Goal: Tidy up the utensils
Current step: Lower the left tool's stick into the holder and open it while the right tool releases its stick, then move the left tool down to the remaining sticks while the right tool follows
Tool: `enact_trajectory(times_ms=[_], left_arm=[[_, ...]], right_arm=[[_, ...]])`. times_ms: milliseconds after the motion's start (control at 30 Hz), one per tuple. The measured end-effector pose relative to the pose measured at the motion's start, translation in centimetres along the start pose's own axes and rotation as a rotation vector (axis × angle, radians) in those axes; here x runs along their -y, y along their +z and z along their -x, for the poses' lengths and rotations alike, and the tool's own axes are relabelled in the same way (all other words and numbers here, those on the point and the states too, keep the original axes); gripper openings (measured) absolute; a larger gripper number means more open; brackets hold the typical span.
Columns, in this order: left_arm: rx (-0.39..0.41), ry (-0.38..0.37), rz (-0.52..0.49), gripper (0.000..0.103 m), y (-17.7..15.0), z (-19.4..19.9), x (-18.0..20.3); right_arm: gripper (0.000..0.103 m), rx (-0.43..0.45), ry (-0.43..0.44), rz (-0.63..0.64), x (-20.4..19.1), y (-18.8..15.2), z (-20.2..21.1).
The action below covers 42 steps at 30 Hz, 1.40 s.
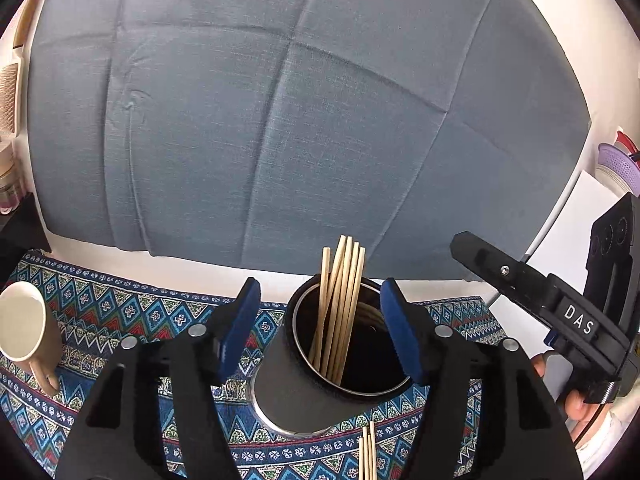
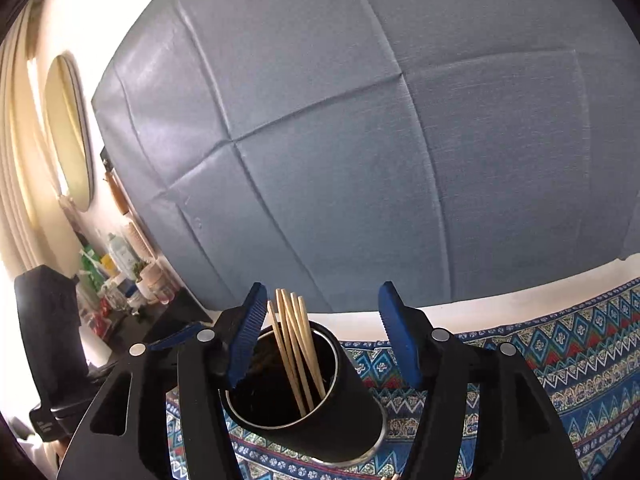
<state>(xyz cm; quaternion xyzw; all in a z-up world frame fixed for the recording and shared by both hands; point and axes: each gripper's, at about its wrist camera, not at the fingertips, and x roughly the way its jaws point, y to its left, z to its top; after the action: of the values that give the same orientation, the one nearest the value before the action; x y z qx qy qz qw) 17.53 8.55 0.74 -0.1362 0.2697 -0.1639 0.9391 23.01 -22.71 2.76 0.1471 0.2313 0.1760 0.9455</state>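
Note:
A black cylindrical holder (image 1: 296,396) stands on the patterned cloth (image 1: 120,312) and holds several wooden chopsticks (image 1: 340,304). My left gripper (image 1: 320,328) is open, its blue pads on either side of the holder's rim without touching. More chopsticks (image 1: 367,452) lie on the cloth at the bottom edge. In the right wrist view the same holder (image 2: 340,412) with chopsticks (image 2: 294,344) sits between the open fingers of my right gripper (image 2: 322,340). The right gripper also shows in the left wrist view (image 1: 532,292) at the right.
A beige mug (image 1: 24,328) lies on its side at the left of the cloth. A grey-blue fabric backdrop (image 1: 280,120) hangs behind. Bottles and jars (image 2: 120,276) crowd a dark shelf at the left. White paper (image 1: 576,220) lies at the right.

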Motion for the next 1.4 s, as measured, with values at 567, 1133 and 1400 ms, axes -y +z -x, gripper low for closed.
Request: enact_trajectory(times_ms=[567,1133,1400], left_arm=[[-0.121,0.09,-0.022,0.097,-2.6,2.1,-0.7],[-0.361,0.127,-0.168,0.097,-11.6,-1.2,2.6],[-0.5,0.159,-0.193,0.097,-15.4,-4.0,3.4]], right_arm=[[0.087,-0.095,-0.103,-0.038,2.1,-1.4,3.0],[0.087,-0.302,-0.261,-0.141,7.9,-8.5,4.9],[0.087,-0.382,-0.305,-0.191,10.7,-11.5,6.7]])
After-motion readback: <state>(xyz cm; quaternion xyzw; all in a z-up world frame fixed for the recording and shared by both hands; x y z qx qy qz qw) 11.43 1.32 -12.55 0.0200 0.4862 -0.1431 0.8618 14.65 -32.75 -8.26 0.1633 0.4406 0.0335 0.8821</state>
